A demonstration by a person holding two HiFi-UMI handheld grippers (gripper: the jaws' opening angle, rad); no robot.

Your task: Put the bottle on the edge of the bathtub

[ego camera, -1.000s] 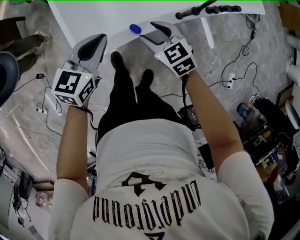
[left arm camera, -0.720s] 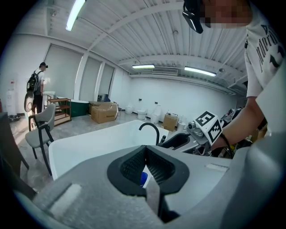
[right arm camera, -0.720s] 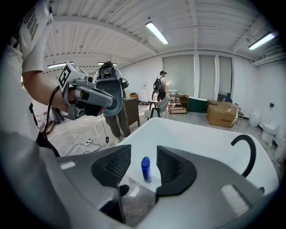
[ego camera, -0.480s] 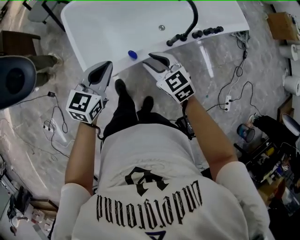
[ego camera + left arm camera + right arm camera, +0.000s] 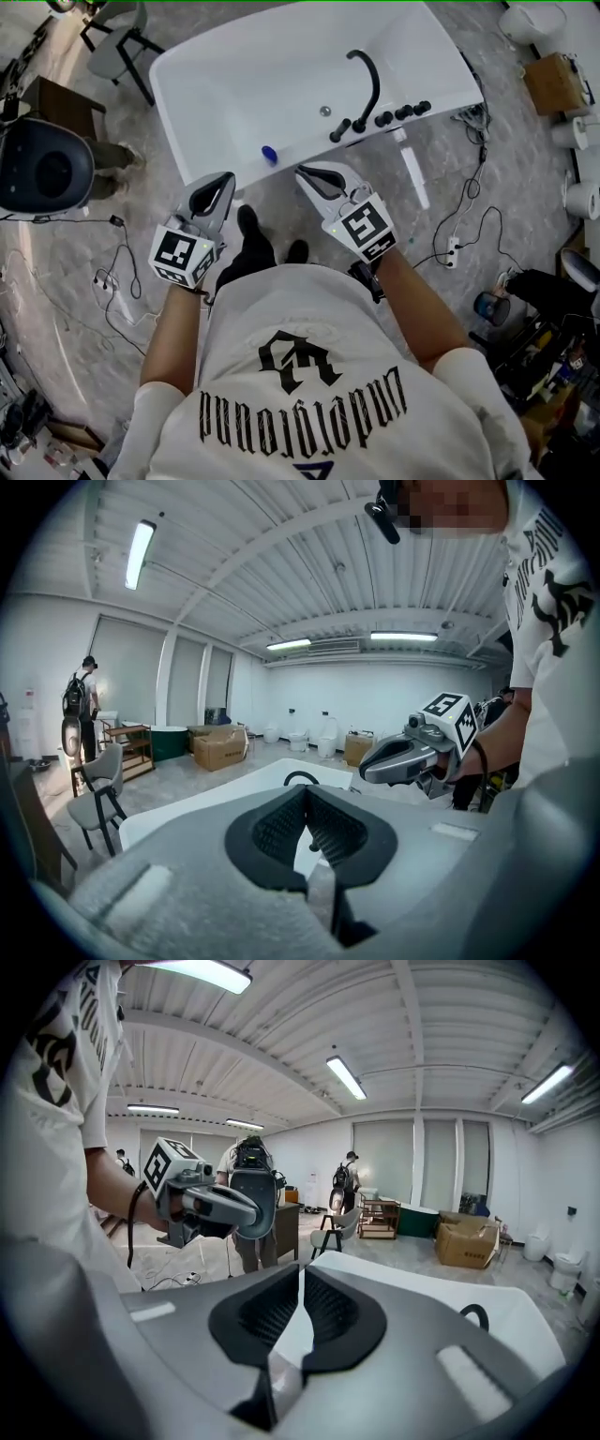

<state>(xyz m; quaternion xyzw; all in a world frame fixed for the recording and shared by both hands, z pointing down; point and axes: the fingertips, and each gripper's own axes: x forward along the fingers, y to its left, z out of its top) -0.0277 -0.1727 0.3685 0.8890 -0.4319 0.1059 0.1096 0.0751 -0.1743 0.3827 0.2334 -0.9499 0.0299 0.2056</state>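
Observation:
The bottle (image 5: 269, 153), seen from above as a blue cap, stands on the near rim of the white bathtub (image 5: 244, 84). Neither gripper touches it. My right gripper (image 5: 305, 172) is lifted above the floor just right of the bottle and short of the rim. Its jaws have just been closing, with nothing between them, and they meet at the tips (image 5: 300, 1274). My left gripper (image 5: 225, 178) is level with it to the bottle's left, its jaws together and empty (image 5: 305, 794). Each gripper shows in the other's view: the right gripper (image 5: 370, 771) and the left gripper (image 5: 253, 1218).
A black curved faucet (image 5: 361, 89) and knobs (image 5: 398, 114) sit on the tub's right rim. A grey chair (image 5: 122, 42) stands at far left and a person with a backpack (image 5: 47, 169) at left. Cables (image 5: 459, 244) trail over the marble floor; a cardboard box (image 5: 553, 80) is at right.
Both grippers have risen and drawn back from the tub rim. The right jaws, open beside the bottle a second ago, have closed empty. The bottle stays on the rim.

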